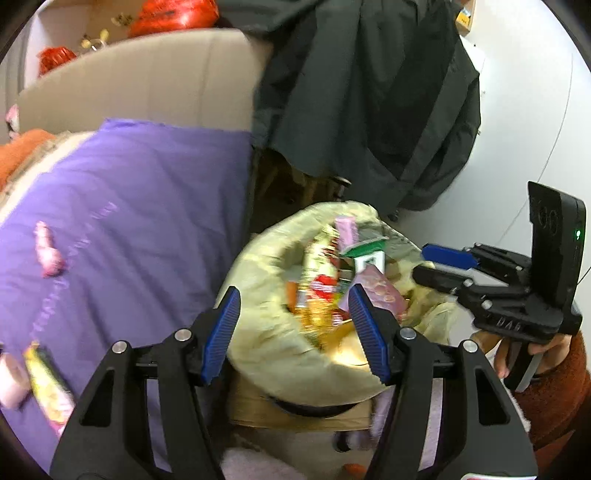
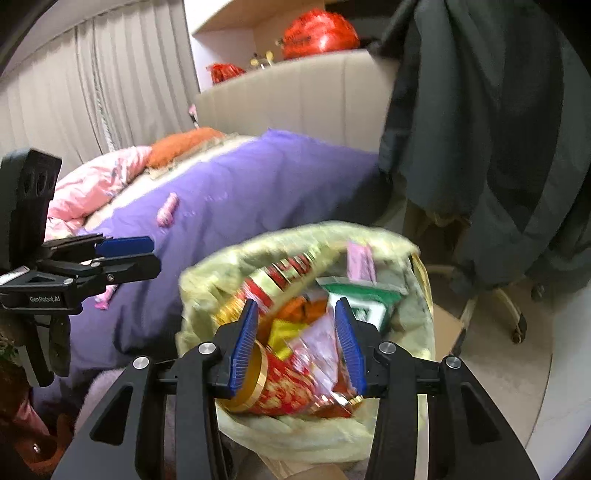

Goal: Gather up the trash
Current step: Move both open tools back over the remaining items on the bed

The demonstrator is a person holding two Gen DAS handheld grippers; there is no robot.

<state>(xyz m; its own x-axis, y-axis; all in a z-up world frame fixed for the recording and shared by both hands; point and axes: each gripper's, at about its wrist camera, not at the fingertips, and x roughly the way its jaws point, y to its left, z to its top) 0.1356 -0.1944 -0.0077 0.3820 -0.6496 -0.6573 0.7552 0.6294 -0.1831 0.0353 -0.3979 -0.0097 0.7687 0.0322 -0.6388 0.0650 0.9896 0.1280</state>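
A bed (image 1: 122, 206) spread with a purple cover (image 2: 236, 192) fills the left of both wrist views, its beige padded headboard (image 1: 147, 81) rising behind, while a dark coat (image 1: 369, 92) hangs at the right over a chair with castors (image 2: 517, 325). Red bags (image 2: 317, 33) sit on a shelf beyond the headboard. Just beside the bed stands a pale yellow trash bag (image 1: 266, 288), mouth open and packed with wrappers (image 1: 321, 288), a green-and-white carton (image 2: 365, 299) and a red-and-gold tub (image 2: 280, 384). Both tools hang above the bag's mouth: the left tool (image 1: 293, 332) stands released, its blue pads wide apart with nothing pressed between them; the right tool (image 2: 295, 347) is likewise released, clear of the trash below it. Trash not yet collected lies on the purple cover: a pink wrapper (image 1: 50, 254) well up the bed, and a yellow snack packet (image 1: 48, 384) near its edge, beside a pale pink roll (image 1: 11, 376). A hand (image 1: 517, 354) in a rust sleeve grips the right tool's handle.
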